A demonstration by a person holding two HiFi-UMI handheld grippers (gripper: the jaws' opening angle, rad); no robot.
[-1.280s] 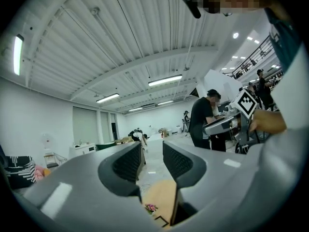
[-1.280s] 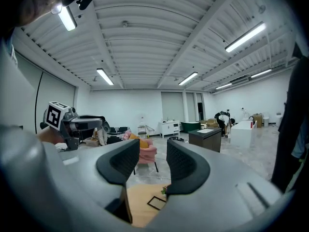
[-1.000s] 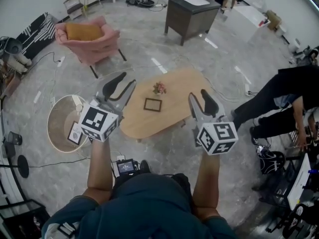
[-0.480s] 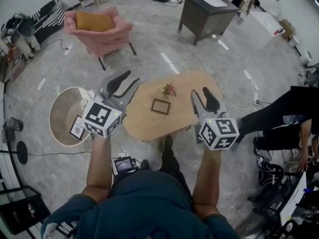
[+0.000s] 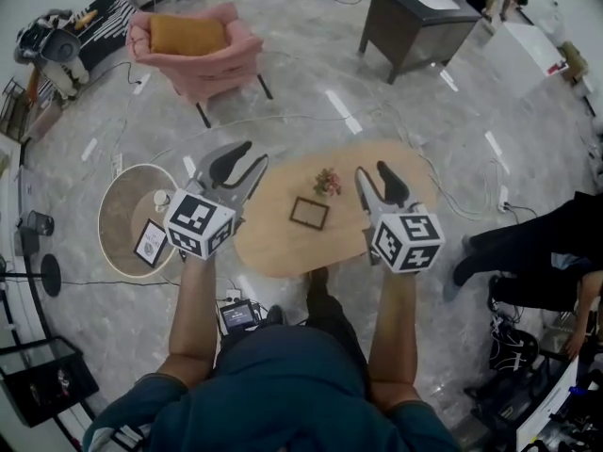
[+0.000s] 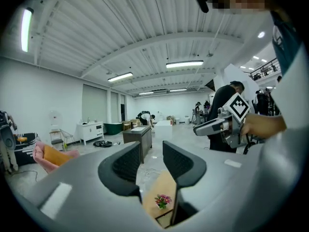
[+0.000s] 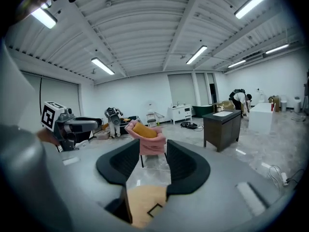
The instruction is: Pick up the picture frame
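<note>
the left gripper (image 5: 245, 163) has its jaws wide apart with nothing between the pads. the right gripper (image 5: 373, 175) is the same: spread and empty. both hang above the near edge of an oval wooden table (image 5: 268, 245).

the head view alone shows the whole picture frame (image 5: 309, 213). it lies flat on the table, ahead of both grippers and between them, touched by neither. just beyond it stands a small pot of pink flowers (image 5: 327, 181).

the left gripper view looks through the left gripper (image 6: 152, 161) and catches the flowers (image 6: 162, 200) on the table (image 6: 161, 185) low in the gap. the right gripper (image 6: 226, 122) shows off to its right.

the right gripper view looks through the right gripper (image 7: 153, 163) and shows no flowers. one dark corner of the picture frame (image 7: 154, 209) lies on the table (image 7: 140, 197) below the gap. the left gripper (image 7: 72, 127) shows at its left.

farther out, a pink armchair (image 5: 193, 55) with a mustard cushion (image 5: 187, 34) stands beyond the left gripper. the right gripper view has it (image 7: 150, 141) straight through the gap. a dark cabinet (image 5: 419, 22) stands beyond the right gripper.

only the head view shows a round side table (image 5: 118, 205) to the left of the left gripper. it also shows a person's dark-clad legs (image 5: 528, 243) to the right of the right gripper.
</note>
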